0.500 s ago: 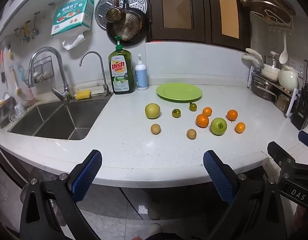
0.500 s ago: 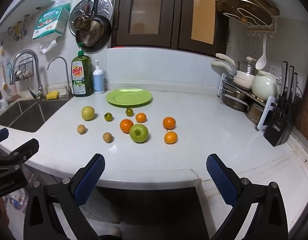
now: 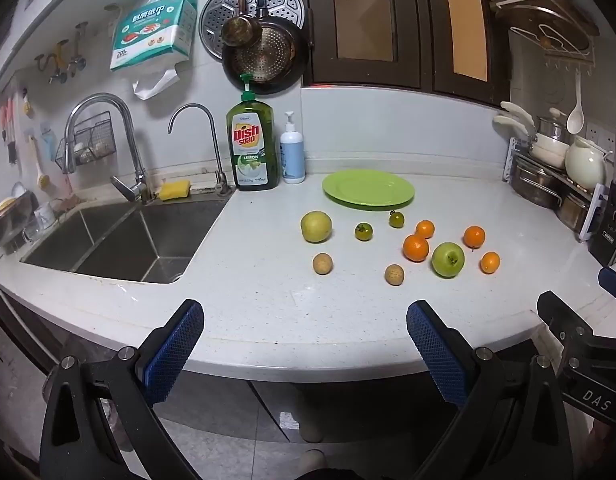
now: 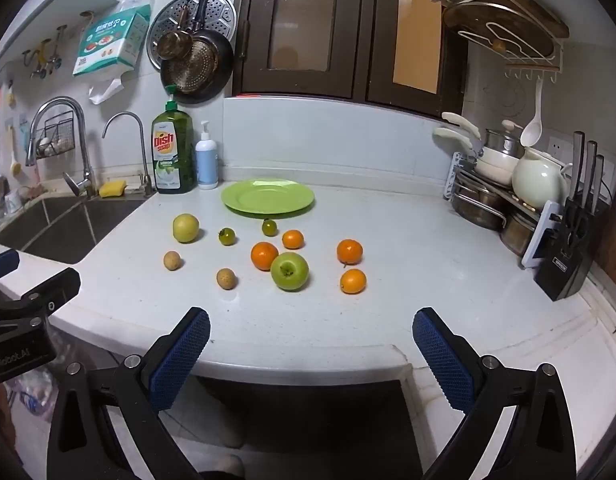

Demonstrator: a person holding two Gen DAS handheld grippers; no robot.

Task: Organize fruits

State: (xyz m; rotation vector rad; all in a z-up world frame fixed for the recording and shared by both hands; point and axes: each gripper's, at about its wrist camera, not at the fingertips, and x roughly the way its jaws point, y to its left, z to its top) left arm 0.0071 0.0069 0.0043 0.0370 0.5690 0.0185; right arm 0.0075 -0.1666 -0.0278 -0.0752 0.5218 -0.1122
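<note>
A green plate (image 3: 368, 193) (image 4: 268, 196) sits empty at the back of the white counter. In front of it lie loose fruits: a yellow pear (image 3: 316, 226) (image 4: 185, 228), a green apple (image 3: 448, 259) (image 4: 290, 271), several oranges such as one next to the apple (image 3: 415, 247) (image 4: 264, 255), two small green tomatoes (image 3: 363, 231) (image 4: 227, 236) and two small brown fruits (image 3: 322, 263) (image 4: 171, 260). My left gripper (image 3: 304, 350) and right gripper (image 4: 311, 354) are both open and empty, held off the counter's front edge, well short of the fruit.
A sink (image 3: 120, 240) with taps lies to the left. A dish soap bottle (image 3: 252, 148) and a lotion pump (image 3: 293, 158) stand behind the plate. A pot rack (image 4: 504, 192) and a knife block (image 4: 568, 256) stand at the right.
Both grippers have moved slightly forward toward the counter. The fruit and the plate have not moved.
</note>
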